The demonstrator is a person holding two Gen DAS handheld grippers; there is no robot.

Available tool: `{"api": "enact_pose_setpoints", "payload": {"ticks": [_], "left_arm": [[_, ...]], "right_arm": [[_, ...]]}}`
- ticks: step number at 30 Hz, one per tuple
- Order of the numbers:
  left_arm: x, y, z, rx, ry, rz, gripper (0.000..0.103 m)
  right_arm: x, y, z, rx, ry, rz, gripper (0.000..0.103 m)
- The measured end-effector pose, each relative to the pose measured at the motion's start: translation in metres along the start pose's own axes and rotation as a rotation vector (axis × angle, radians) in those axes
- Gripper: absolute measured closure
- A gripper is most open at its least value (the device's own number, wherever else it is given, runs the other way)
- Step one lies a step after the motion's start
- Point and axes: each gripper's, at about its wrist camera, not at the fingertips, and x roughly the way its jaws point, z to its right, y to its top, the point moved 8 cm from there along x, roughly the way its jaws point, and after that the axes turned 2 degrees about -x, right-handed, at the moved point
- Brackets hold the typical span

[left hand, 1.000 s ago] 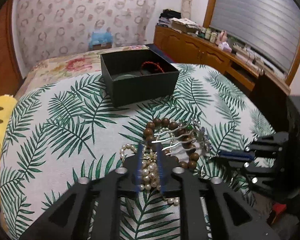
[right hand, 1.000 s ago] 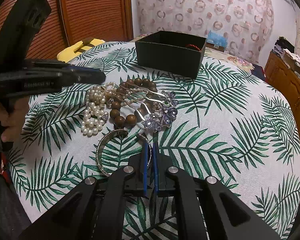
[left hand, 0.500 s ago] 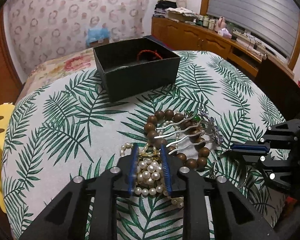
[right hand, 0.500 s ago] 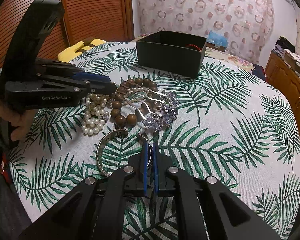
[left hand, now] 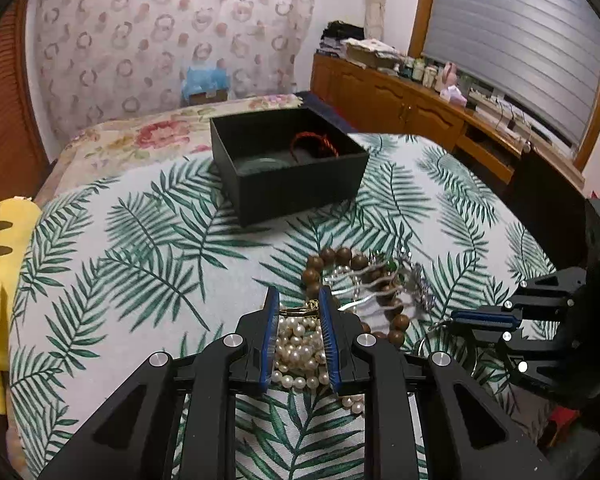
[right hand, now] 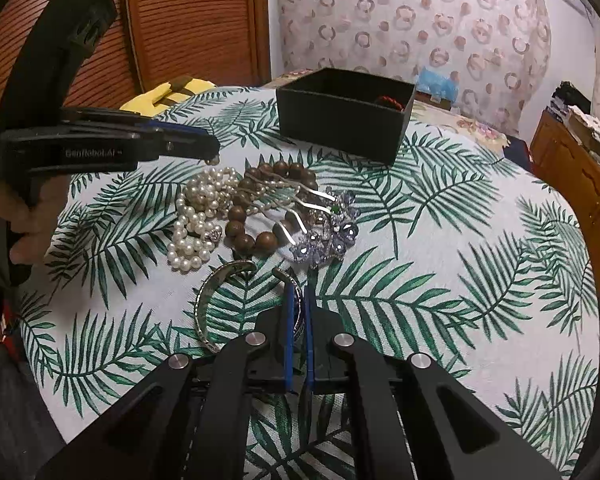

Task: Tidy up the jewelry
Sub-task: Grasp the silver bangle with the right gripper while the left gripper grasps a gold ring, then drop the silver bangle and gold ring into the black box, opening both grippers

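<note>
Two grippers are working over a worktop point(left hand: 148, 240) covered in a palm-leaf cloth.

Left wrist view: left gripper point(left hand: 299, 336) is standing about half open, blue pads straddling the pearl strand point(left hand: 298, 346), which is lying heaped between the fingers. Can't tell if the pads are touching the pearls; nothing is clamped. A small gold piece point(left hand: 300, 311) is sitting at the far end of the pearls, right between the fingertips. Just beyond, the wooden bead bracelet point(left hand: 328, 260) is lying with a silver hair comb point(left hand: 376, 284) across it. Black box point(left hand: 296, 184) is sitting open farther back, well apart from the pile, with a red cord bracelet point(left hand: 314, 145) leaning inside. Right gripper point(left hand: 484, 318) is coming in low from the right, beside the comb.

Right wrist view: right gripper point(right hand: 299, 334) is nearly closed, pads pinching the near side of a silver bangle point(right hand: 214, 296) that is lying flat on the cloth; the gripped part is mostly hidden by the pads. Pile is sitting just past it: pearl strand point(right hand: 198, 220) on the left, wooden bead bracelet point(right hand: 252, 216) in the middle, comb with purple crystal flowers point(right hand: 332, 232) on the right, all touching. Left gripper point(right hand: 196, 146) is hovering over the pearls, held in the person's hand point(right hand: 24, 224). Black box point(right hand: 340, 124) is sitting beyond the pile.
</note>
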Motion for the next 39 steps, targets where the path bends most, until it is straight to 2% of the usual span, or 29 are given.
{"api": "enact_pose_setpoints", "payload": {"ticks": [8,17,32,39], "left_arm": [[-0.003,0.020,-0.004,-0.013,0.009,0.034,0.084],[0.002,0.047,-0.005,-0.008,0.008,0.061,0.084],[0.028,0.104,-0.008,0.008,0.020,0.080,0.084],[0.046,0.119,-0.015,0.002,0.031,0.068,0.084]], "right_arm": [[-0.016,0.017,0.014,0.005,-0.025,0.049,0.098],[-0.020,0.055,0.041,0.003,-0.061,0.099,0.097],[0.013,0.146,0.094,-0.019,-0.081,0.174,0.098],[0.042,0.168,0.113,-0.020,-0.078,0.169,0.097]]}}
